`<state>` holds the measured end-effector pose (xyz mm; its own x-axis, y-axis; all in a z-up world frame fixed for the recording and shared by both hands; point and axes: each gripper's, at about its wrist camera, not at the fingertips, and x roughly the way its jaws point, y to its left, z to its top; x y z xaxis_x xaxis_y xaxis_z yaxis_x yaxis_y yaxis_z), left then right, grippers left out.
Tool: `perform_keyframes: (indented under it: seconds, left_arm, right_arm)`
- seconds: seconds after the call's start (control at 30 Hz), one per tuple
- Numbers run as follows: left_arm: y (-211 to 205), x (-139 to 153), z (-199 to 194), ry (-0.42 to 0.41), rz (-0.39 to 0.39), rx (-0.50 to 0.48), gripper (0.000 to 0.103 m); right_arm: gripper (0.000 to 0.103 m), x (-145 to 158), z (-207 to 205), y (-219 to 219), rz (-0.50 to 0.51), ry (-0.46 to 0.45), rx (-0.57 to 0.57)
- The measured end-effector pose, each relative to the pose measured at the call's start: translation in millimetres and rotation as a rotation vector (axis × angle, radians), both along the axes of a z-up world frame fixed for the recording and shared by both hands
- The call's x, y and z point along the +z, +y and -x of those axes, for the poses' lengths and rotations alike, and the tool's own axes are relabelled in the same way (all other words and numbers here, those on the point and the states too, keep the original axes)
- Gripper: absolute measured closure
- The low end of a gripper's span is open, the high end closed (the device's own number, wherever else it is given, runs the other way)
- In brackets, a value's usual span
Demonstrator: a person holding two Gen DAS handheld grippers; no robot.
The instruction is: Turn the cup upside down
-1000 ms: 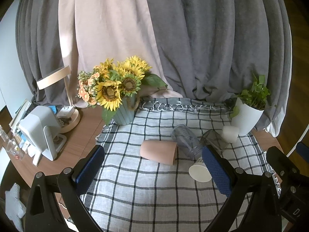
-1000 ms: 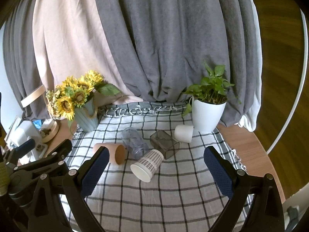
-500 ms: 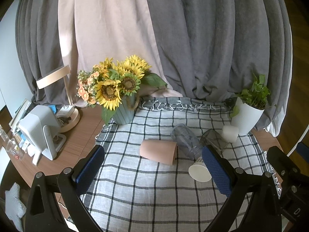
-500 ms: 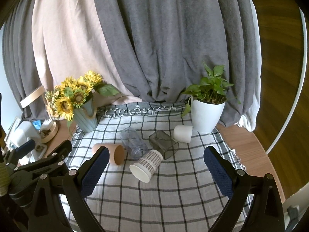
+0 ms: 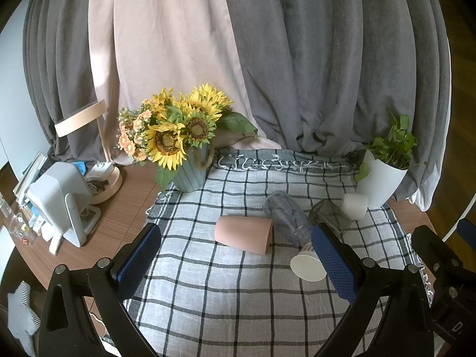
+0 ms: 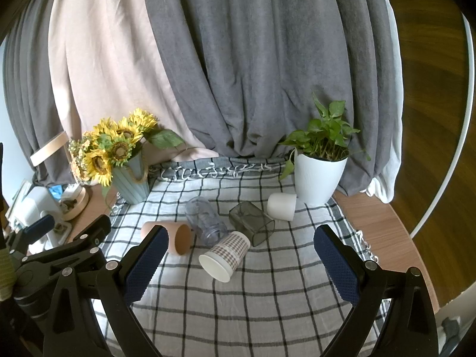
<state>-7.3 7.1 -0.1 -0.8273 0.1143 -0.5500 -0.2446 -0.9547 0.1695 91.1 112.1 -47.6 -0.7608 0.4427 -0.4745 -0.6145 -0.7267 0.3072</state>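
- Left gripper [image 5: 236, 260] spread wide, holding nothing, above the checked cloth [image 5: 208, 297].
- Right gripper [image 6: 241, 266] likewise spread and empty.
- Five cups lying on their sides mid-cloth: pink cup [image 5: 244, 234], clear cup [image 6: 205, 220], checked paper cup [image 6: 224, 255], smoky cup [image 6: 251, 221], white cup [image 6: 281, 206].

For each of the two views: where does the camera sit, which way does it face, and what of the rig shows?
Left wrist: on the left gripper, facing the pink cup; its open blue-padded fingers frame the view.
Right wrist: on the right gripper, facing the checked paper cup; its open fingers and the left gripper at left show.
Shared: five cups lying on the checked tablecloth, sunflowers, potted plant.
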Motion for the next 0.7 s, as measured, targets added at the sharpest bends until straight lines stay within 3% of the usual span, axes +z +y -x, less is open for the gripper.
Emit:
perform_keyframes:
  seconds: [0.23, 0.27, 0.37, 0.7]
  left_arm:
    - [-0.1, 0.0, 0.1, 0.039, 0.067, -0.107, 0.000]
    - [-0.2, 0.0, 0.1, 0.062, 0.115, -0.175, 0.000]
    - [-0.2, -0.1, 0.1, 0.072, 0.146, -0.212, 0.000]
    - [5.5, -7.0, 11.1, 0.054, 0.164, -0.210, 0.000]
  right_arm:
    - [0.004, -0.7, 0.4, 0.2, 0.002, -0.001, 0.000]
    - [0.004, -0.9, 0.5, 0.2, 0.002, 0.000, 0.000]
    - [0.004, -1.2, 0.7, 0.1, 0.002, 0.000, 0.000]
    - [0.004, -4.6, 8.8, 7.6, 0.030, -0.011, 0.002]
